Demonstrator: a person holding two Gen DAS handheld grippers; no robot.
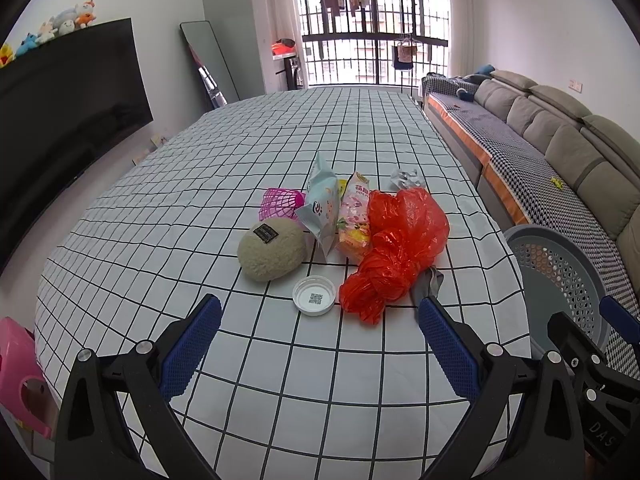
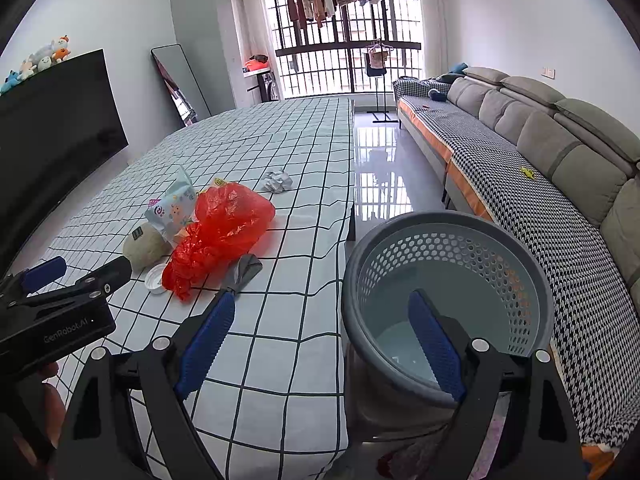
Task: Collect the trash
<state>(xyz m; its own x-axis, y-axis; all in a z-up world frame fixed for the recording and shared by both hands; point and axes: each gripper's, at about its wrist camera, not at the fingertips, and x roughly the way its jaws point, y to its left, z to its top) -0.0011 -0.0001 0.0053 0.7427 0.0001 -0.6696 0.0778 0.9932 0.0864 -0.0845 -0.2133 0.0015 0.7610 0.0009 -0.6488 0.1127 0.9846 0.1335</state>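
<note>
Left gripper [image 1: 320, 344] hangs over the table's near edge, jaws spread wide, nothing held. Right gripper [image 2: 320, 340] likewise agape, straddling the table's right edge and the grey basket [image 2: 516, 248] beside it. Trash heap sits mid-table: red plastic bag [image 1: 400, 240], white lid [image 1: 314, 295], snack wrappers [image 1: 340, 212], paper ball [image 1: 406, 178]. Risk: the plush pouch [image 1: 272, 254] touches the heap, so a sloppy grab takes it too; the flat lid may slip the pads.
</note>
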